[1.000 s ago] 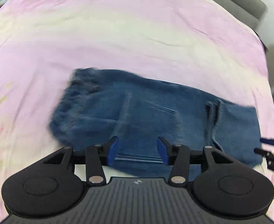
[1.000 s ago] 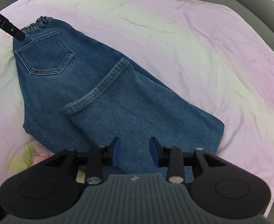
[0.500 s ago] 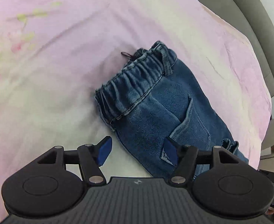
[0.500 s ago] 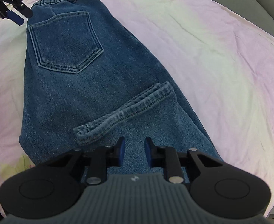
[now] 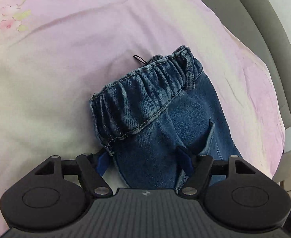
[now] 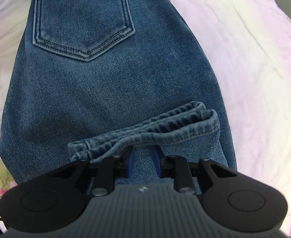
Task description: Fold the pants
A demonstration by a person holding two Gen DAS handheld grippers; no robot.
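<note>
The blue denim pants (image 6: 109, 91) lie on the bed, on a pale pink floral bedsheet (image 5: 66, 63), back pocket (image 6: 82, 19) facing up. The legs are already doubled back, so the stitched leg hems (image 6: 151, 132) rest on top of the seat area.

Your left tool (image 5: 145, 161) sits at the waist end. Its blue-padded fingers (image 5: 102, 162) stand wide apart, straddling the corner of the elasticated waistband (image 5: 143, 99); one pad is on the sheet just outside the fabric edge, the other over the denim. Nothing is gripped.

Your right tool (image 6: 143, 161) is at the folded leg end, just behind the hems. Its fingers (image 6: 130, 163) are close together but a gap shows between them, and denim is visible in that gap. I judge it not clamped, though whether the pads pinch any cloth below cannot be confirmed.

Assessment: first fold complete; you are setting up grips for the second fold. The next move calls for closing the left tool on all waistband layers and the right on the full hem stack. The likely fault is catching the top layer only, which would let the fold slide open.
</note>
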